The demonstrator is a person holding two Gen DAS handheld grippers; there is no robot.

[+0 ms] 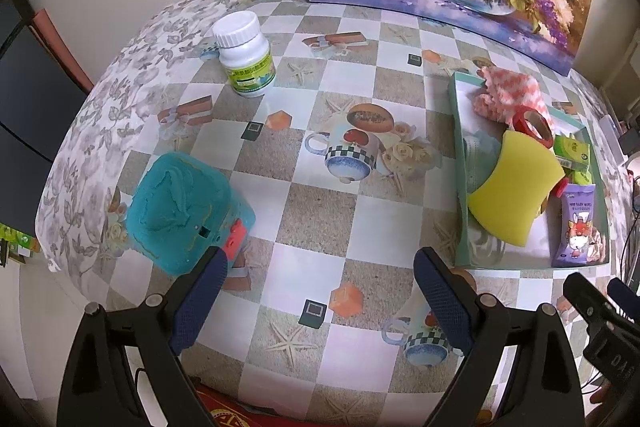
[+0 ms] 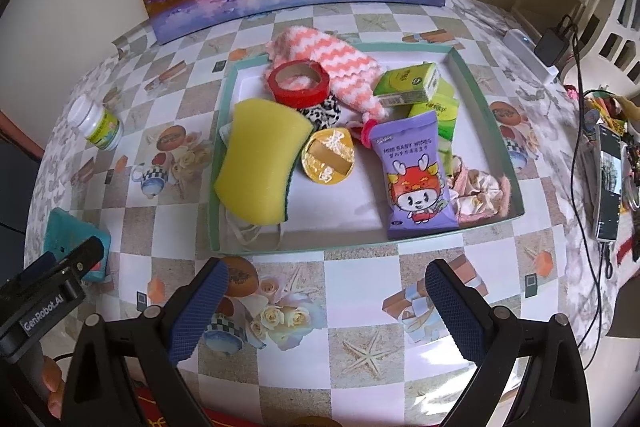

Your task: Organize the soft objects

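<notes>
Foam, fleece and crinkly plastic fill the shallow green tray (image 2: 476, 77) — one curved yellow sponge (image 2: 260, 163) with a dark green scouring edge at its left side, one fluffy pink-and-white zigzag cloth (image 2: 340, 63) at the back, one red tape ring (image 2: 298, 79) on that cloth, one purple wipes packet (image 2: 416, 175) toward the front, green tissue packs (image 2: 408, 83) behind it. Well left of the tray stand one white ribbed-cap bottle (image 1: 246, 55) and one teal fuzzy block (image 1: 184, 207). Left gripper (image 1: 320, 283) gapes wide, empty, its left pad just beside the block; right gripper (image 2: 326, 289) — also wide, empty — hovers just before the tray's front rim.
</notes>
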